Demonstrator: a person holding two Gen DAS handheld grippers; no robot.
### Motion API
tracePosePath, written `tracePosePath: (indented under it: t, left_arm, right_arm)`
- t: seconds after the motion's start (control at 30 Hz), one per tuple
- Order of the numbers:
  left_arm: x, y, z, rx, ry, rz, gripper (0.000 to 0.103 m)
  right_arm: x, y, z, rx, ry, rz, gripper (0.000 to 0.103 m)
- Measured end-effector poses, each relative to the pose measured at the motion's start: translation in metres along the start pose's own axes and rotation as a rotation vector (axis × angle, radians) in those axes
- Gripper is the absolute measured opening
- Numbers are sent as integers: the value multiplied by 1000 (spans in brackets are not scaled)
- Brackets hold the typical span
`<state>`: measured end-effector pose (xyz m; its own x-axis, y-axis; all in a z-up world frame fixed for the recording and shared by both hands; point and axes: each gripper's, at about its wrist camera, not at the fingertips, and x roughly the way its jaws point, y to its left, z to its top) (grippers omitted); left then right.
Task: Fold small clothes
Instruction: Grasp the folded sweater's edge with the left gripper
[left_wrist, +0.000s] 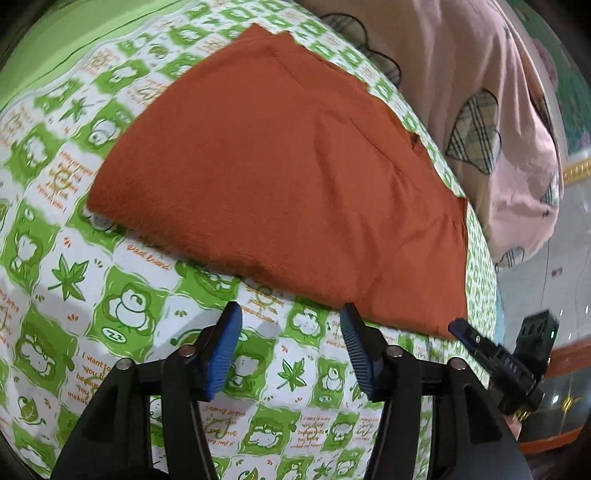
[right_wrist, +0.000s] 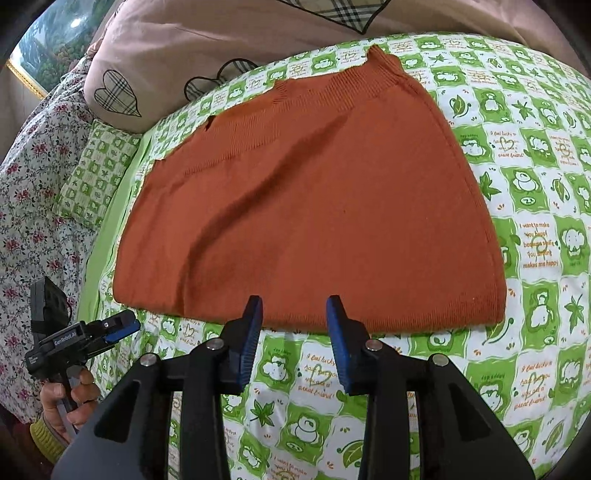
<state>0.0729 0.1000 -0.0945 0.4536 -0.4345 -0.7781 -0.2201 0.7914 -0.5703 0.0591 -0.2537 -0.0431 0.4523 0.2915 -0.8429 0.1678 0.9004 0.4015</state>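
An orange knit garment (left_wrist: 280, 177) lies flat and folded on the green-and-white patterned bed sheet (left_wrist: 122, 295); it also shows in the right wrist view (right_wrist: 314, 206). My left gripper (left_wrist: 291, 314) is open and empty, hovering just short of the garment's near edge. My right gripper (right_wrist: 294, 302) is open and empty, with its fingertips at the garment's near hem. The right gripper also shows at the left wrist view's right edge (left_wrist: 498, 354). The left gripper, held in a hand, shows at the right wrist view's lower left (right_wrist: 122, 328).
A pink quilt with plaid heart patches (left_wrist: 480, 110) is heaped past the garment; it also shows in the right wrist view (right_wrist: 177, 48). A floral cloth (right_wrist: 33, 206) and a small patterned pillow (right_wrist: 96, 173) lie at the left. The bed's edge drops off on the right (left_wrist: 491, 258).
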Motion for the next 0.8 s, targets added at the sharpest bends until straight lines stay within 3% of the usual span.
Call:
tracePosePath:
  t: [0.07,0.47,0.63,0.8]
  left_arm:
    - [0,5,2,-30,-20,6,65]
    - [7,56,61,-234,-164,-27,69]
    - [7,59,79,-203,-198,10,56]
    - [9,54,81,-168,-187,21,51]
  right_arm:
    - [-1,1,0,-3,-1,0,37]
    - [-2,7,4,-13,8,-4,37]
    - [4,8,9,-6,12,-4,37]
    - [16,7,16,7,19,-5,37]
